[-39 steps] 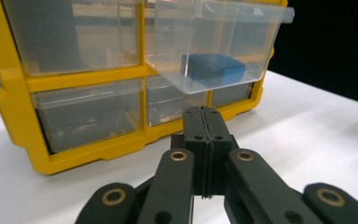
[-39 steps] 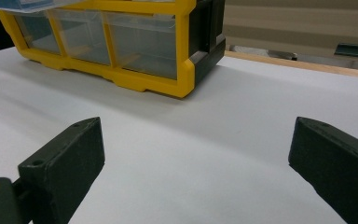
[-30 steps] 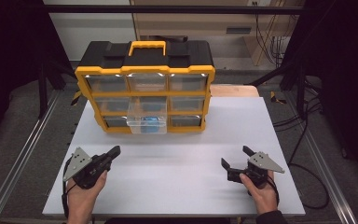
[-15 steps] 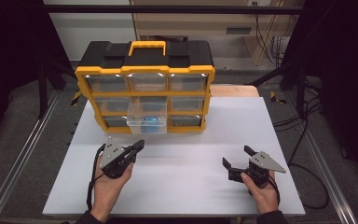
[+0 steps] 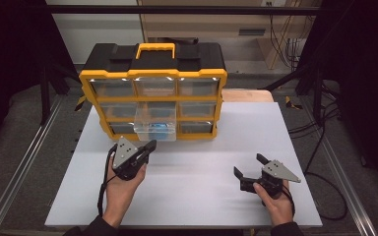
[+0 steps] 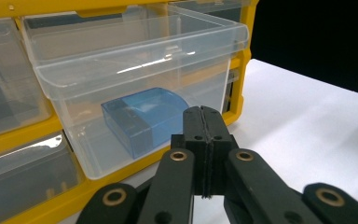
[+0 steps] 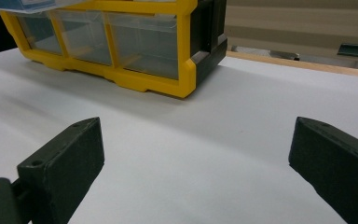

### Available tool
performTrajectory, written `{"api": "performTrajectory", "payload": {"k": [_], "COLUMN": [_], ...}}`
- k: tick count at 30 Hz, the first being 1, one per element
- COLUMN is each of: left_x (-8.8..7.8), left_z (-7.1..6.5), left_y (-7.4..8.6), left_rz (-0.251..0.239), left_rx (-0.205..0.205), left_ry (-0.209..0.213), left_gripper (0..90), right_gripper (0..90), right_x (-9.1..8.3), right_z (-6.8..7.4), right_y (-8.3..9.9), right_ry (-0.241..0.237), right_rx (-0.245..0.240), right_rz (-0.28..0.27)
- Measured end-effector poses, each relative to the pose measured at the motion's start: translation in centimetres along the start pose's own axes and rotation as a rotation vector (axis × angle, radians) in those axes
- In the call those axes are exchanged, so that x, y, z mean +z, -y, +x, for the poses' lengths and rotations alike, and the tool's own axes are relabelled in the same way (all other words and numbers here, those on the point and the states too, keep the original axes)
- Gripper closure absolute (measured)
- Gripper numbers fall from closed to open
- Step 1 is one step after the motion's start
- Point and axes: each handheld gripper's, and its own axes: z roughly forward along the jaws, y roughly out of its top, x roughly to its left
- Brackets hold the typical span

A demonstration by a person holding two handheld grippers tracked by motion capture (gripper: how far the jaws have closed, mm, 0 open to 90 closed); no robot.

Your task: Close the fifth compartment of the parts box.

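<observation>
A yellow and black drawer organiser stands at the back of the white table. One clear drawer in its middle column is pulled out, with a blue box inside. My left gripper is shut with nothing between its jaws, just in front of that drawer, and its tips point at the drawer's front wall. My right gripper rests open near the front right of the table, its fingers spread wide over bare tabletop.
The organiser's other clear drawers are pushed in. A wooden board sticks out behind the organiser at the right. Metal rails run along the table's sides, and cables trail off the right edge.
My left gripper has moved from the front left of the table rightward and forward, up to the pulled-out drawer. My right gripper has stayed in place.
</observation>
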Motion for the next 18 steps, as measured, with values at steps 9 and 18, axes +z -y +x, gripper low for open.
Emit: {"api": "performTrajectory", "payload": {"k": [9, 18], "left_x": [1.1, 1.8], "left_z": [0.5, 1.0], "left_y": [-0.2, 0.0], "left_rz": [-0.001, 0.019], "left_rx": [-0.019, -0.026], "left_ry": [-0.030, -0.050], "left_gripper": [89.9, 89.8], "right_gripper": [3.1, 3.6], "right_x": [-0.1, -0.1], "right_z": [0.0, 0.1], "right_y": [0.0, -0.1], "right_ry": [0.004, 0.000], "right_rx": [0.000, -0.004], "right_rz": [-0.005, -0.006]}}
